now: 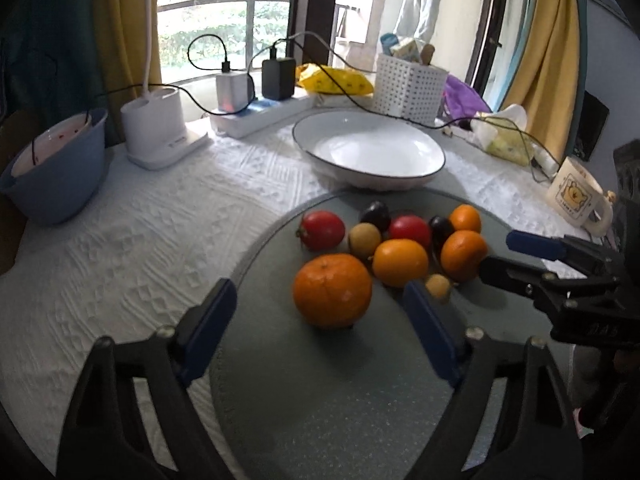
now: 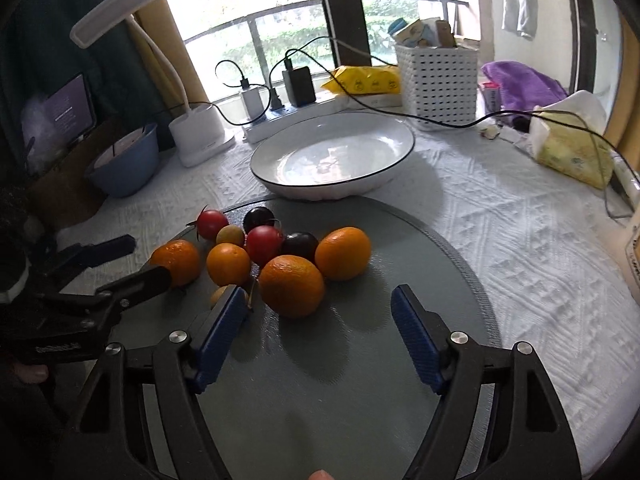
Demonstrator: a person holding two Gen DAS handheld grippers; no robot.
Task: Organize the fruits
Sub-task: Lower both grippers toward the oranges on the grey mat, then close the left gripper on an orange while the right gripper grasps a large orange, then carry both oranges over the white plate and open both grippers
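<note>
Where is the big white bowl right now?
In both views the white bowl sits empty on the tablecloth just behind the grey mat with the fruit, in front of the perforated white basket.

On the table (image 2: 520, 240) a round mat (image 2: 400, 360) is lying, and just behind it a plate (image 2: 332, 152) is sitting. The fruits are clustering on the mat's far left part: 4 oranges (image 2: 291, 285) in front, 2 tomatoes (image 2: 264, 243) and 2 plums (image 2: 300, 245) behind them. Behind the plate a power strip (image 2: 272, 126) is lying, with a perforated basket (image 2: 438, 84) to its right and a lamp base (image 2: 198, 130) and a bowl (image 2: 124, 168) to its left.
</note>
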